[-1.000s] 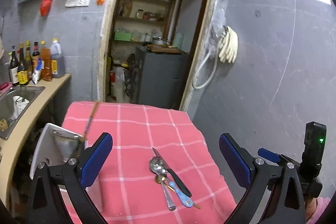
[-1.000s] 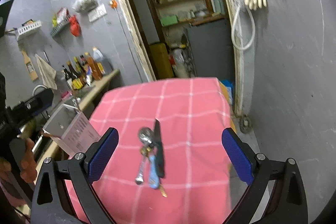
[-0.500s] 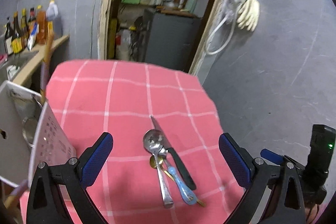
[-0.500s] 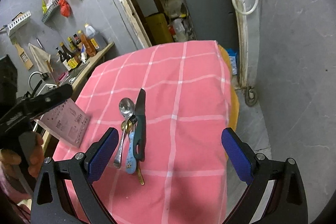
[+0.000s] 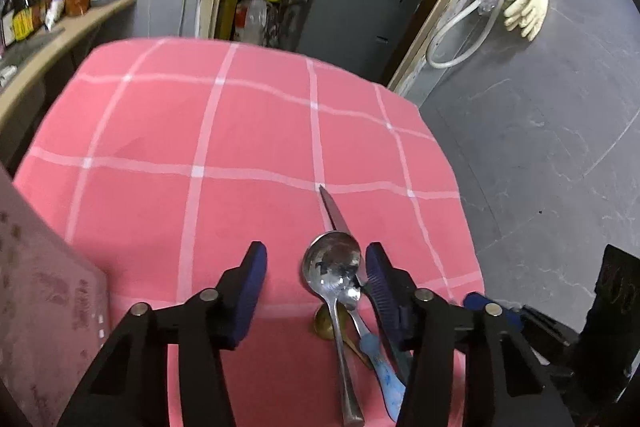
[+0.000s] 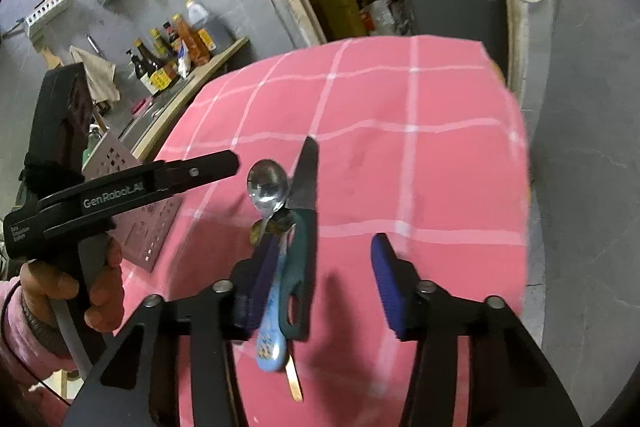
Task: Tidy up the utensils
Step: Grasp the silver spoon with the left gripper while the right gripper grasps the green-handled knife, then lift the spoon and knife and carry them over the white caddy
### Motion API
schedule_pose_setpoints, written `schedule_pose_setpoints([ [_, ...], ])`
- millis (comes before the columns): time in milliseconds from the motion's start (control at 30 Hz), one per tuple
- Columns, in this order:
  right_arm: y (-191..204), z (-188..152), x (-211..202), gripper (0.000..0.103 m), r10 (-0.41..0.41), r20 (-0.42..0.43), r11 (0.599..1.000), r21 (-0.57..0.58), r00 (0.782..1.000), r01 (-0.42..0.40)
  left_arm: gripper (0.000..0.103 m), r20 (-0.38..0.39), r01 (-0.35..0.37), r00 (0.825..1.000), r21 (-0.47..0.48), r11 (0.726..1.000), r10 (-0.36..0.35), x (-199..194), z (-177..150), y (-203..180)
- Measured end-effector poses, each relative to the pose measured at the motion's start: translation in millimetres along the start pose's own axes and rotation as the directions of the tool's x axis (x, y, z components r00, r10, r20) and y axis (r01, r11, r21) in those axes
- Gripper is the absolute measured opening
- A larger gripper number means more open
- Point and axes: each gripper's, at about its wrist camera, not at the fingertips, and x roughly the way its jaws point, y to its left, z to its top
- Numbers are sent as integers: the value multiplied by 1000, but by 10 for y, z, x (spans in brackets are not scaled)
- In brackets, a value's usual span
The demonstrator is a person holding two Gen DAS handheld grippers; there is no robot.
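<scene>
A small heap of utensils lies on the surface, which is covered by a pink cloth checked with white lines. In the left wrist view the pile sits at about 5 o'clock, near the cloth's near edge. The steel spoon has a large shiny bowl pointing away and a long plain handle running toward the camera. Beside it, at its 3 o'clock, lies the knife, with a dark pointed blade and a dark green handle with a hole at its end. A smaller spoon with a light blue patterned handle lies between them, and a brass-coloured spoon shows beneath the steel one; its thin gold handle end sticks out nearest the camera in the right wrist view.

The left tongs stand partly apart, having just been closing; the steel spoon's bowl lies between the blue pads, nearer the right one, and whether a pad touches it I cannot tell. They grasp nothing.

The right tongs are likewise half closed after just narrowing, released, with the knife handle and blue handle just inside the left pad. The person's left hand grips the other tool at 9 o'clock. A perforated white rack stands at the surface's left edge.
</scene>
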Motion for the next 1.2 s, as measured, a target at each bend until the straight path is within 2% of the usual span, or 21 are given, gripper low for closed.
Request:
schedule_pose_setpoints([
  [167,106,4,231,35,16,-42,1000,-11,999,-16,43,-37,34,999,-23,999,-35,173,17,76],
  [267,157,-4,346,30,12,-69,1000,-22,998,-13,37,-54,51,997,-35,998,-53,250,23,99],
  [533,190,27,467,30,-17,-98,1000,-24,995,15,30,-92,79,992,-57,995,-84,384,51,146],
  [667,223,56,508,25,-57,-118,997,-56,991,50,22,-114,91,989,-52,995,-96,440,50,135],
  [767,218,69,499,20,-63,-122,997,-61,991,56,12,-125,106,986,-59,993,-113,471,46,126],
  [833,208,75,487,15,-62,-125,997,-57,990,55,9,-124,106,986,-50,993,-111,467,48,122],
  [1200,23,79,439,15,-32,-125,999,13,992,34,5,-128,74,989,-35,997,-78,382,43,102],
])
